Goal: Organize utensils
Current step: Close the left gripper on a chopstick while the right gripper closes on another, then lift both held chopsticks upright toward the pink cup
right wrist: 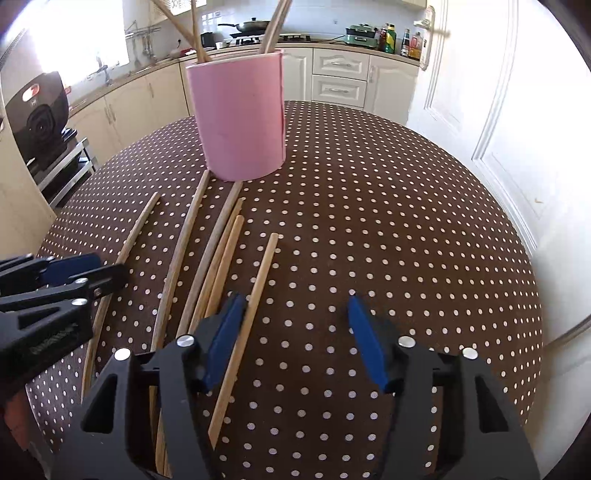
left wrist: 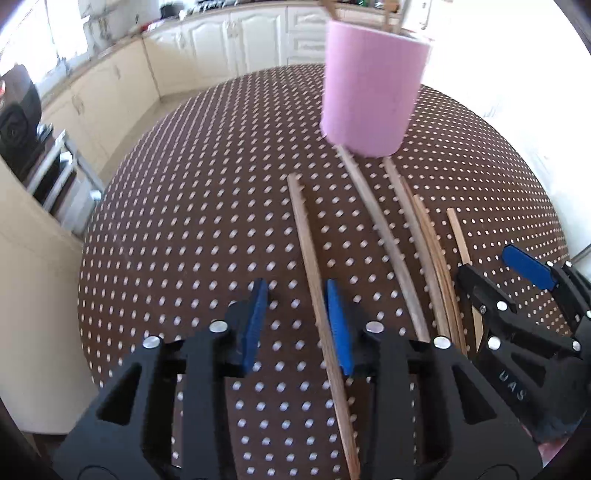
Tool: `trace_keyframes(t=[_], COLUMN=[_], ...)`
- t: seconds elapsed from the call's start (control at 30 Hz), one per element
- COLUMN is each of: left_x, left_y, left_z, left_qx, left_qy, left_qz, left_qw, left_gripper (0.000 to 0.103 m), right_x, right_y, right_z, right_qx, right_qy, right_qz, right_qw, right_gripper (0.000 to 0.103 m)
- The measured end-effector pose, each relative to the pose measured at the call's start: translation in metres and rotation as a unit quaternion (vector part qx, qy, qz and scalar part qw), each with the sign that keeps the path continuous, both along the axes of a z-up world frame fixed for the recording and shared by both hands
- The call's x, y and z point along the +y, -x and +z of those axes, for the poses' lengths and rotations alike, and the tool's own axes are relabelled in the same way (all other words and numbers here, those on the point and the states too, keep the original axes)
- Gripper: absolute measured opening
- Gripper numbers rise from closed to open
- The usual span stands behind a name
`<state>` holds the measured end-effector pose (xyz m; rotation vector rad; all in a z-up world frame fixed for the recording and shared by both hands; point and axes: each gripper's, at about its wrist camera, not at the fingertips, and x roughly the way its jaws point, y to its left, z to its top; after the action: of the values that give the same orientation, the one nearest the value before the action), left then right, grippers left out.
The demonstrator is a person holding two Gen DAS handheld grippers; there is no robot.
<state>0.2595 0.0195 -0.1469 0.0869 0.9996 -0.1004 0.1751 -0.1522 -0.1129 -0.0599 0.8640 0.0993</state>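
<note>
A pink cylindrical holder [left wrist: 371,86] [right wrist: 240,114] stands at the far side of the polka-dot table, with several wooden chopsticks [right wrist: 273,26] upright in it. Several more chopsticks lie flat in front of it. My left gripper [left wrist: 295,295] is open low over the table; the leftmost chopstick [left wrist: 314,269] lies between its fingers, next to the right pad [left wrist: 338,325]. My right gripper [right wrist: 295,314] is open; the rightmost chopstick [right wrist: 251,306] lies just inside its left pad [right wrist: 225,332]. The right gripper also shows in the left wrist view [left wrist: 495,273], the left gripper in the right wrist view [right wrist: 85,273].
The brown white-dotted tablecloth [right wrist: 388,240] covers a round table. Cream kitchen cabinets [left wrist: 207,48] and a counter stand behind. A black appliance [right wrist: 40,114] sits on a stand at the left. A white door [right wrist: 480,92] is at the right.
</note>
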Motion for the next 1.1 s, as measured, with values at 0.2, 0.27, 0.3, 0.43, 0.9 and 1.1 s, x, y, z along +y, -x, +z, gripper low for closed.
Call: trace_keyframes(t=[0.2,0.27,0.3,0.43,0.9,1.1], left_x=[-0.023,-0.021,-0.019,-0.001,0.008,0.018], left_y=[0.010,0.021,0.022,0.027,0.049,0.056], left_z=[0.003,0.003,0.002,0.002,0.013,0.030], left_qx=[-0.022,-0.027,-0.029,-0.028,-0.062,-0.090], left_qy=[0.018,0.038,0.049,0.098,0.109,0.125], left_qz=[-0.026,-0.035,-0.036,-0.043,-0.016,-0.007], left_qw=[0.9993,0.9983,0.9977,0.9939,0.9920,0.9881], left_gripper=[0.013,0.011,0.010,0.007,0.006,0.006], right_x=[0.011,0.009,0.006,-0.004,-0.032,-0.040], right_y=[0.000,-0.002,-0.004,-0.010,-0.003,0.001], right_z=[0.001,0.001,0.001,0.004,0.020,0.034], right_qx=[-0.003,-0.001,0.002,0.009,-0.018,-0.048], right_qy=[0.000,-0.010,-0.022,-0.056,-0.127,-0.144], right_qz=[0.024,0.023,0.020,0.022,-0.015,-0.026], right_qw=[1.000,1.000,1.000,0.998,0.992,0.988], right_gripper=[0.019,0.009,0.008,0.005,0.005,0.005])
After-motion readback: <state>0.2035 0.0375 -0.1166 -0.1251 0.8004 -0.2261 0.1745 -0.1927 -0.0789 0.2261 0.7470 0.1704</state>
